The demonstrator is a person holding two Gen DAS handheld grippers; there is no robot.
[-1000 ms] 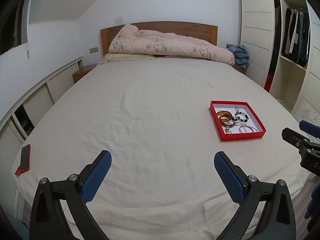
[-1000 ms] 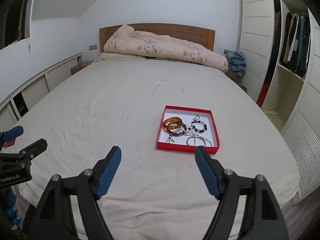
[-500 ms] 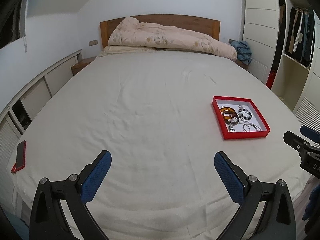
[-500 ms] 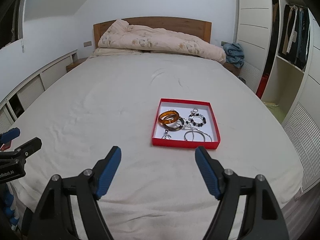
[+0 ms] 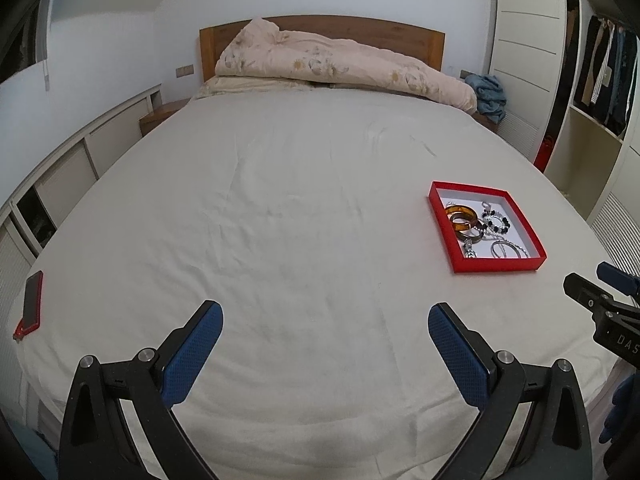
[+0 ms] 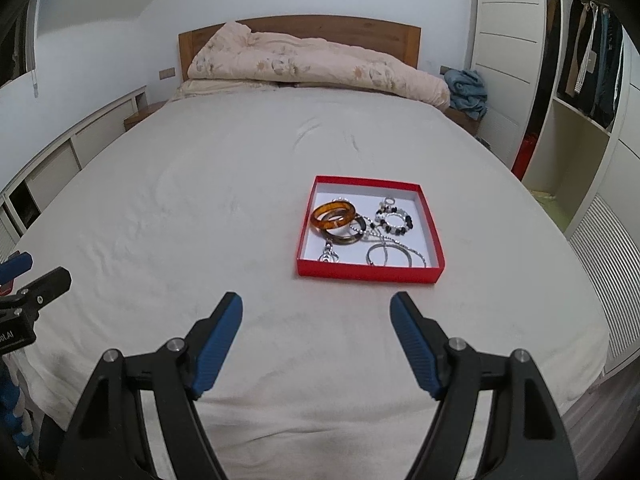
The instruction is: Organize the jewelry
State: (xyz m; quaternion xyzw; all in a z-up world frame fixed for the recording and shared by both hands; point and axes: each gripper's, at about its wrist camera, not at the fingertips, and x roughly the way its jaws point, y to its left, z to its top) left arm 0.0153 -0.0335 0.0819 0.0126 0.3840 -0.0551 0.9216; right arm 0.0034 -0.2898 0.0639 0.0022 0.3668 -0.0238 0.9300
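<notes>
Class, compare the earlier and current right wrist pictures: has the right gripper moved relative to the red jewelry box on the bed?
Yes. The right gripper has come closer to the red jewelry box, which now looks larger and more centred ahead of it.

The wide cream bedsheet (image 6: pixel 224 208) lies bare from the foot edge up to the rumpled pale floral duvet (image 6: pixel 320 64) heaped against the wooden headboard (image 6: pixel 300 28); the only thing standing on that stretch is the shallow red cardboard tray (image 6: pixel 370 273) right of centre, its low walls ringing amber bangles (image 6: pixel 334 216), a black-and-white bead bracelet (image 6: pixel 394 220) and silver chains (image 6: pixel 390 256) crowded together, some overlapping; the white tray floor is bare along its far wall; a red-cased phone (image 5: pixel 32 304) sits at the far left edge, well apart from the tray; white cabinets (image 5: pixel 60 168) line the left side, an open wardrobe (image 6: pixel 580 80) the right
</notes>
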